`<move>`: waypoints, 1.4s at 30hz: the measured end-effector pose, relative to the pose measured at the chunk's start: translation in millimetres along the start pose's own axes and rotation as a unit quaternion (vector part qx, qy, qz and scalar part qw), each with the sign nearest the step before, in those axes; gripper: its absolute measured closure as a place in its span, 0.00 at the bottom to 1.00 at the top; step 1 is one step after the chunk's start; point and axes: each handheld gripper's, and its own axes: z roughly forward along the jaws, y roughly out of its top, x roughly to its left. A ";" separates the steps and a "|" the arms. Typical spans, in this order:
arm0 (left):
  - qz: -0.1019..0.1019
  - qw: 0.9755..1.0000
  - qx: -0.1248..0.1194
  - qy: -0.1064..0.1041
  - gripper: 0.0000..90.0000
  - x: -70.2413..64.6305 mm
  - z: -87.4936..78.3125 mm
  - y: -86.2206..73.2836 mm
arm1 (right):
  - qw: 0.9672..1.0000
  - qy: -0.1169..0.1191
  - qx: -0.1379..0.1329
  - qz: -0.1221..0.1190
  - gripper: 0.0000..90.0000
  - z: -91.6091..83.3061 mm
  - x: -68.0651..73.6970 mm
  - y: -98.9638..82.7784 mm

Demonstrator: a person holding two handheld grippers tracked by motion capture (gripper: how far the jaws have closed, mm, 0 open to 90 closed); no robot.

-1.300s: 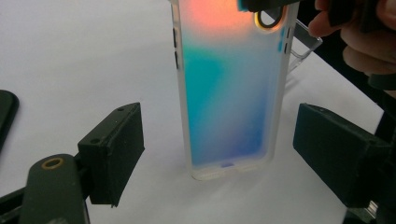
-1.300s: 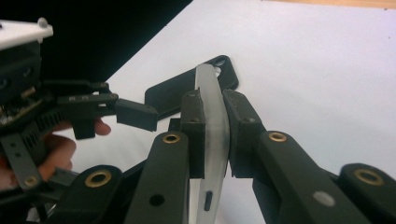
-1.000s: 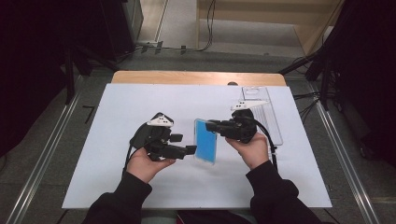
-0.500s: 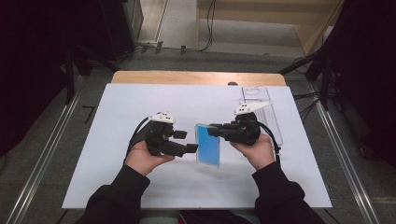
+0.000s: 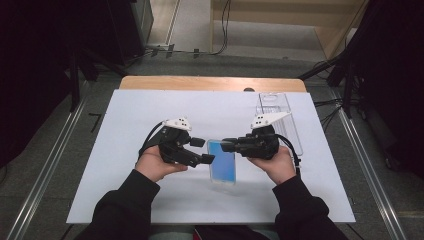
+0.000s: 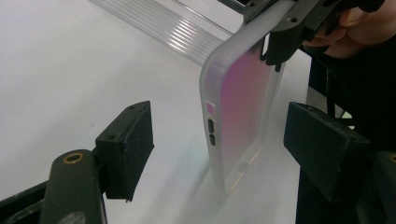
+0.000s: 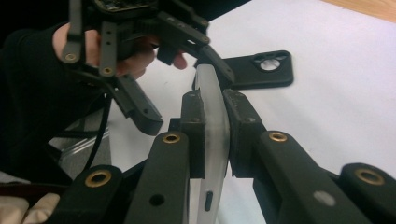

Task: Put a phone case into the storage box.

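phone case (image 5: pixel 222 162), a frosted translucent one with a blue-to-pink tint, hangs above the white table sheet (image 5: pixel 125 115) near the middle, tilted and gripped at its upper end by the right gripper (image 5: pixel 226 145). in the right gripper view its two black pads are closed flat on the case's (image 7: pixel 212 121) thin edge, one pad on each face, so that grip looks firm. in the left gripper view the case (image 6: pixel 243 107) stands nearly upright between the left gripper's own jaws, which are spread wide with clear air on both sides; neither pad touches it. the side buttons (image 6: pixel 211 132) face that camera.

the step in hand reads as a handover or a two-handed hold: one tool carries the case while the left gripper (image 5: pixel 202 151) brackets its lower half. the next move probably calls for the left jaws to close squarely on the two broad faces, low on the case, without twisting it against the right grip; a soft shell like this could flex or slip if pinched on a corner.

both forearms in dark sleeves come in from the bottom of the high view, hands level and close together, grippers pointing inward toward each other. a second, black phone case (image 7: pixel 261 70) lies flat on the sheet farther off in the right gripper view, and a clear plastic tray (image 5: pixel 275 107) sits at the sheet's far right corner area, behind the right hand (image 5: pixel 272 162).
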 end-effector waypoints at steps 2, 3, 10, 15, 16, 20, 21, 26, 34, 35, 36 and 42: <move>0.003 1.000 0.001 -0.003 0.28 0.4 0.3 -0.1 | 1.000 0.003 0.000 -0.003 0.86 0.4 0.5 -0.2; 0.005 1.000 0.001 -0.010 0.30 0.9 0.4 -0.2 | 1.000 0.012 -0.002 -0.005 0.86 0.7 0.9 -0.4; 0.009 0.999 0.001 -0.034 0.47 1.1 -0.1 -0.6 | 0.999 0.033 0.003 -0.019 0.86 2.6 2.7 -0.8; 0.021 0.999 0.007 -0.047 0.58 0.4 0.3 -1.5 | 0.998 0.059 0.000 -0.022 0.86 4.7 3.8 -0.9; 0.016 0.997 0.022 -0.068 0.61 1.3 1.6 -2.1 | 0.998 0.063 0.002 -0.025 0.86 5.3 3.9 -0.7; 0.021 0.995 0.017 -0.091 0.76 1.5 0.9 -2.5 | 0.996 0.081 0.004 -0.022 0.86 7.1 4.5 -0.8; 0.021 0.995 0.017 -0.091 0.80 1.5 0.9 -2.5 | 0.996 0.084 0.006 -0.023 0.86 7.8 4.4 -0.8; 0.031 0.993 0.014 -0.112 0.90 1.2 -2.7 -1.8 | 0.995 0.099 0.006 -0.025 0.86 8.3 4.1 -1.1; 0.028 0.993 0.017 -0.116 0.91 0.1 -5.2 0.0 | 0.994 0.109 0.001 -0.028 0.79 6.8 4.8 0.0; 0.025 0.993 0.016 -0.117 0.91 0.3 -5.7 0.2 | 0.994 0.104 0.002 -0.029 0.75 6.0 4.9 0.4; 0.025 0.993 0.013 -0.112 0.91 0.6 -6.5 0.4 | 0.995 0.099 0.000 -0.030 0.71 5.2 5.0 0.8; 0.001 0.997 0.010 -0.082 0.90 6.4 -12.2 0.2 | 0.997 0.070 -0.011 -0.025 0.59 -0.4 6.4 2.4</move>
